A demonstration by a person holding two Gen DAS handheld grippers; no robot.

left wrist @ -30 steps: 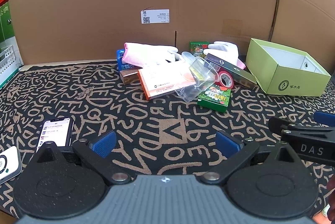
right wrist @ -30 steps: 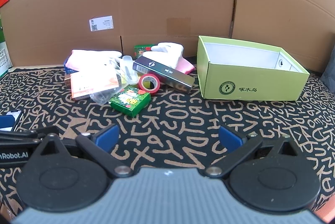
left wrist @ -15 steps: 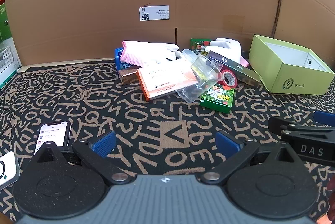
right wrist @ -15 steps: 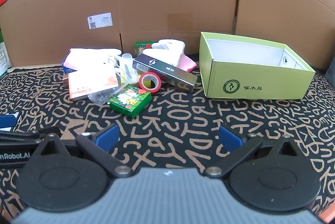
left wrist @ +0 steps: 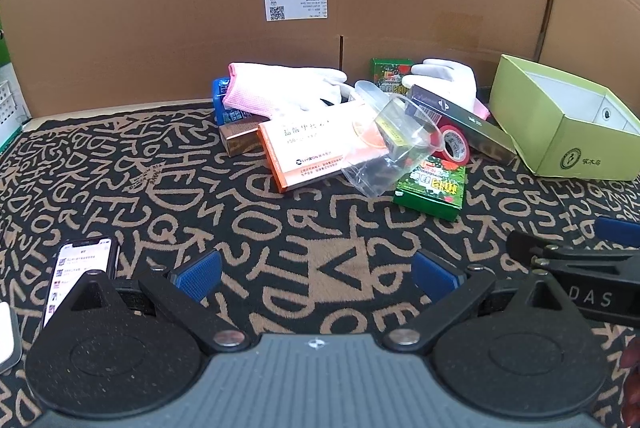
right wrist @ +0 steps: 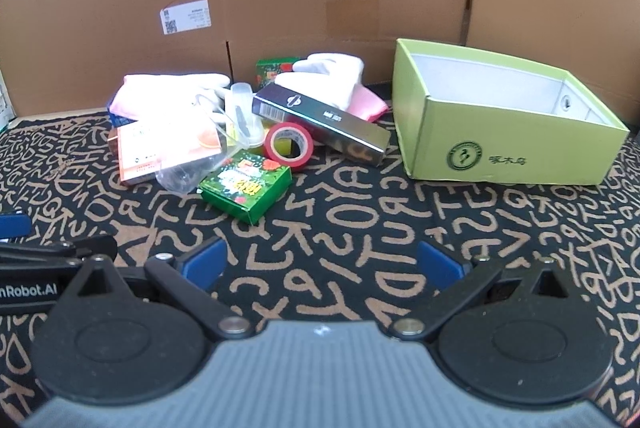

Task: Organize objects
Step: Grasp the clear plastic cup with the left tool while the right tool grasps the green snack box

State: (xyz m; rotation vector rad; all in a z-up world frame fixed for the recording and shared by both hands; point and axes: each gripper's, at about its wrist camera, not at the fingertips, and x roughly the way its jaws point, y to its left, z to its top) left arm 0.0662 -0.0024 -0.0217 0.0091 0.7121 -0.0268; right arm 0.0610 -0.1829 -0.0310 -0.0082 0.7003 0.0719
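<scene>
Both grippers hover low over the letter-patterned cloth (right wrist: 360,228), side by side; the left gripper (left wrist: 316,274) and the right gripper (right wrist: 322,264) each have their blue pads spread wide with nothing between them. A phone (left wrist: 82,268) lies just left of the left gripper. Ahead of the right gripper sits the green packet (right wrist: 246,186), then the red tape roll (right wrist: 290,146), the orange box (left wrist: 308,148), a clear bag (left wrist: 390,148) holding what may be a small box, and the long dark box (right wrist: 320,122), with white gloves (right wrist: 324,78) behind. Farther right stands the open lime-green box (right wrist: 508,156).
</scene>
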